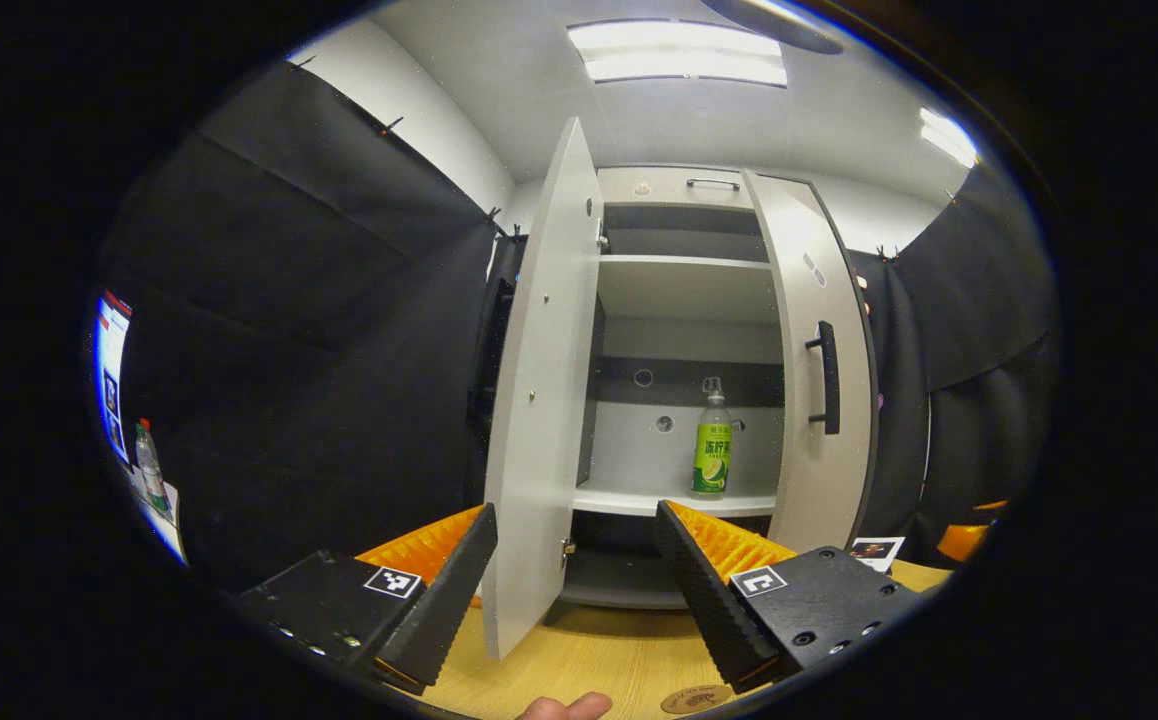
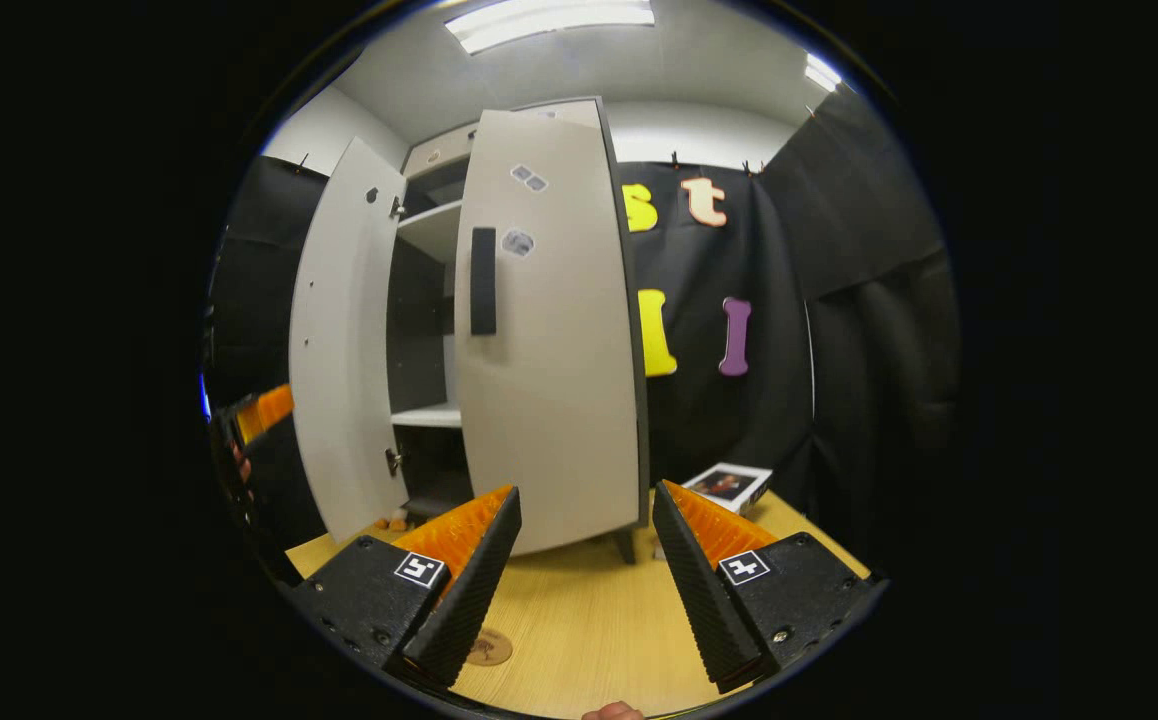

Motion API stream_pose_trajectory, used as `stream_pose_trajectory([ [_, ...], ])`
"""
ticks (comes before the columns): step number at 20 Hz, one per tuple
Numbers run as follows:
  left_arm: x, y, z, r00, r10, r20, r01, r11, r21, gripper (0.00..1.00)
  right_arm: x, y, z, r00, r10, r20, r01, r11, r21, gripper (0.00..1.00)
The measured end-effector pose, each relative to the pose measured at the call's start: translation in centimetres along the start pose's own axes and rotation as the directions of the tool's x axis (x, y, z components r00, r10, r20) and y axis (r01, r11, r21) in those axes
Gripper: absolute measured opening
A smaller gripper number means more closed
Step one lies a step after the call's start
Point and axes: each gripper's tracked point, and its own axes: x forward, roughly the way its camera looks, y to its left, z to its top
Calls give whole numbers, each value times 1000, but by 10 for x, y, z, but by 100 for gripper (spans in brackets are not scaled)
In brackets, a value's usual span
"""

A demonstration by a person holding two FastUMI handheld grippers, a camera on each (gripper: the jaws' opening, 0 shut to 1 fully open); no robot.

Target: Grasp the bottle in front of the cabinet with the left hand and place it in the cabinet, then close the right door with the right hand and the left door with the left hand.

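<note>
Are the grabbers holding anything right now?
No. The left gripper and right gripper are both open and empty; the bottle stands alone on the cabinet shelf.

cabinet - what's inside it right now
In the cabinet, one bottle stands upright on the middle shelf; the shelf above it looks bare. The right door covers the right part, and the dark bottom compartment can't be made out.

Each gripper, left (image 1: 575,540) and right (image 2: 585,520), has two wedge-shaped ribbed fingers on black blocks with a square coded tag and small screws behind.
</note>
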Motion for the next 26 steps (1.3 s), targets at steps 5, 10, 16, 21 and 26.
stream_pose_trajectory([
  [5,19,46,27,996,79,40,-77,996,-51,96,-4,2,6,999,22,31,-23,1000,15,82],
  [10,62,111,36,974,224,15,-220,965,-140,100,-7,0,8,999,34,19,-35,999,14,82],
  [16,105,149,60,961,274,45,-261,945,-197,97,-8,-6,6,1000,25,7,-25,1000,0,82],
  [21,124,147,59,951,306,35,-290,928,-231,95,-9,-21,7,1000,-3,16,3,1000,22,82],
  [26,128,142,63,937,344,54,-327,923,-203,95,-7,-32,11,999,-35,31,34,999,26,82],
])
